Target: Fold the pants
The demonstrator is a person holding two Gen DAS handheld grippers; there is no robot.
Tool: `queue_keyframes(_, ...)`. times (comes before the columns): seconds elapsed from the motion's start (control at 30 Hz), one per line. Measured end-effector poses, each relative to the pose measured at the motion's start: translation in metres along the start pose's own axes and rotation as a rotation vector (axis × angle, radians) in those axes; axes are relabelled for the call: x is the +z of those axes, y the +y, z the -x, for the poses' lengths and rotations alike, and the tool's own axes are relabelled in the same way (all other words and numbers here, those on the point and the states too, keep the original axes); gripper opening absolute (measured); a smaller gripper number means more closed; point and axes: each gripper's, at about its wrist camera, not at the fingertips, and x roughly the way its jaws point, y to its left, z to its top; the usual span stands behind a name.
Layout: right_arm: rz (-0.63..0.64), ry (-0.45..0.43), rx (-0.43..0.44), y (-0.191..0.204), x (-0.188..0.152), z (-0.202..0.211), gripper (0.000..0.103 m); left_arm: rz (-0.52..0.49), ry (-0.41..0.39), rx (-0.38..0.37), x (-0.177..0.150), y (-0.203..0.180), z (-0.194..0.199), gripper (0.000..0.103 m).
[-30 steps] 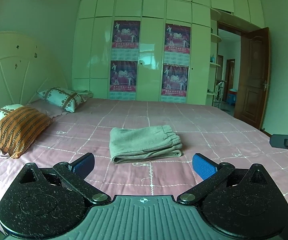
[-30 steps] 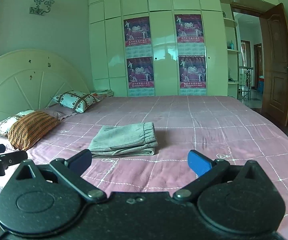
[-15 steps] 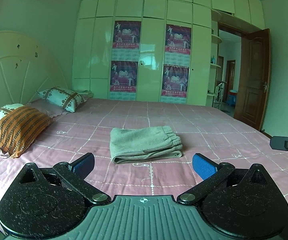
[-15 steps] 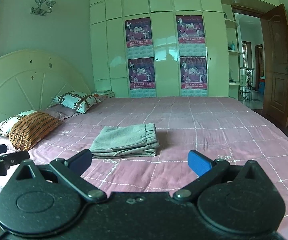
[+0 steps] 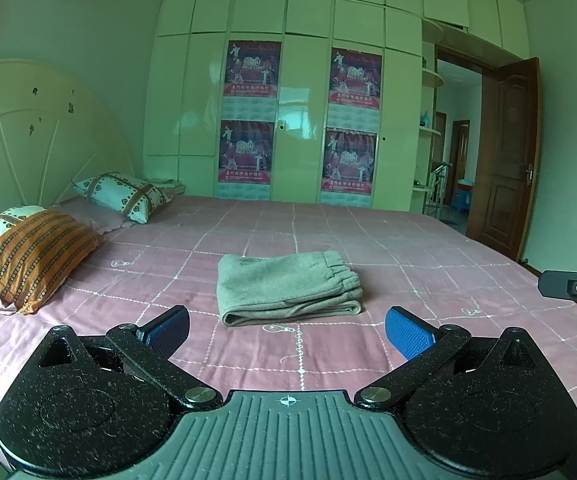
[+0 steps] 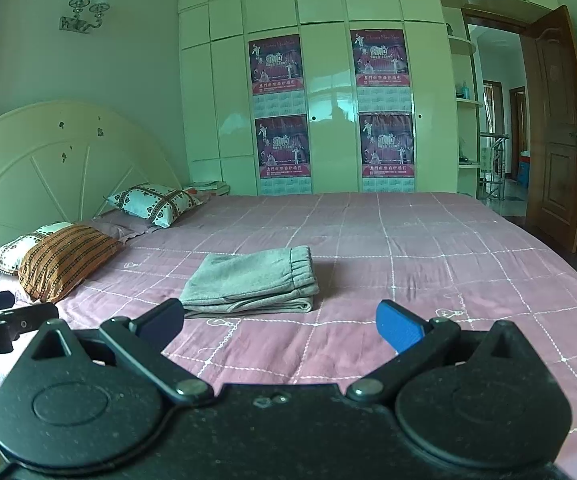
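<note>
Grey pants (image 5: 286, 286) lie folded in a flat stack on the pink checked bedspread (image 5: 408, 248), elastic waistband to the right. In the right wrist view the same pants (image 6: 250, 280) sit just beyond the fingers. My left gripper (image 5: 286, 330) hovers open above the bed's near side, short of the pants, nothing between its blue pads. My right gripper (image 6: 280, 322) is open too, empty, held back from the stack. Each gripper shows at the edge of the other's view: the right one (image 5: 572, 286) at far right, the left one (image 6: 4, 318) at far left.
Pillows lie at the left by the cream headboard (image 6: 48, 160): an orange striped one (image 5: 36, 256) and a heart-patterned one (image 5: 126, 194). A pale wardrobe (image 5: 300, 100) with posters fills the back wall. A brown door (image 5: 506, 160) stands open at the right.
Both views have drifted slightly; the pants sit a little differently in frame. Both grippers stay open and the folded stack lies untouched.
</note>
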Motion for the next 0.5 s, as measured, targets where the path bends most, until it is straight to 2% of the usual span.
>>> queue_keyframes(0.5, 0.002, 0.002, -0.001, 0.0013, -0.0003, -0.0003, 0.097, 0.005, -0.008, -0.004, 0.0018, 0.0034, 0.0008, 0.103)
